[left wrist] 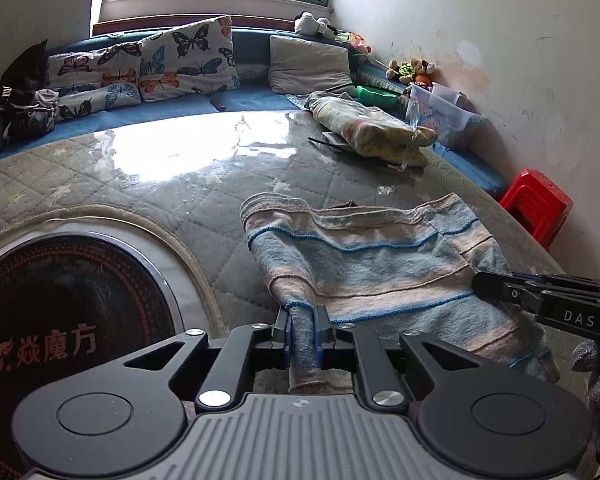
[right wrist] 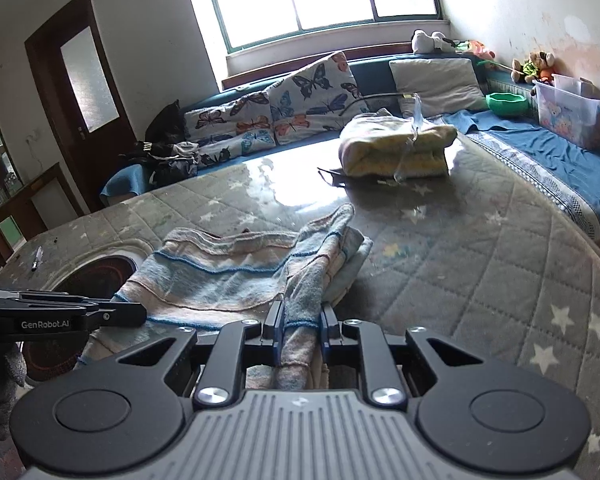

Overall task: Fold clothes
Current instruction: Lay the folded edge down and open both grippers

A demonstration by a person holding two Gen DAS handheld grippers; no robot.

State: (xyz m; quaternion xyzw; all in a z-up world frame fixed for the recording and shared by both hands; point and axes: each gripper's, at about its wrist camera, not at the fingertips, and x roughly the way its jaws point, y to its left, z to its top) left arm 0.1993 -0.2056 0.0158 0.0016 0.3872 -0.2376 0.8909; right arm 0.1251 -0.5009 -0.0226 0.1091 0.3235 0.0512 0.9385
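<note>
Striped knit garment [left wrist: 372, 264], pale blue and pink with thin blue lines, lies spread on the quilted grey counter [left wrist: 172, 208] under a glossy clear cover. Left claw [left wrist: 303, 334] is closed on a bunched fold at the garment's near left edge; cloth fills the gap between its blue-padded fingers [left wrist: 287, 332] and trails back toward the camera. Right claw [right wrist: 302, 326] is likewise clamped on a gathered fold at the garment's near right edge, the cloth rising between both pads. In the left wrist view the right claw enters from the right edge, tip over the garment. In the right wrist view the left claw enters from the left, tip at the garment's near left edge. A grey-gloved hand [left wrist: 598, 392] shows at the right margin, behind that tool.

Left of the garment, set into the counter: round black glass hotplate [left wrist: 68, 320] with a red dot pattern and a metal rim. The garment's far edge lies rumpled, one strip reaching farther up on the right side.

Farther across the counter: folded yellow and pink blanket [right wrist: 396, 148], with a clear plastic piece standing just in front of it.

Beyond the counter: blue cushioned bench [right wrist: 540, 148] along two walls, carrying butterfly-print pillows [left wrist: 180, 60], a plain grey pillow [left wrist: 308, 64], a green bowl [right wrist: 506, 104], a clear plastic storage box [right wrist: 572, 116], and soft toys. Red plastic stool [left wrist: 536, 204] stands by the right wall. Window behind, brightly lit.
</note>
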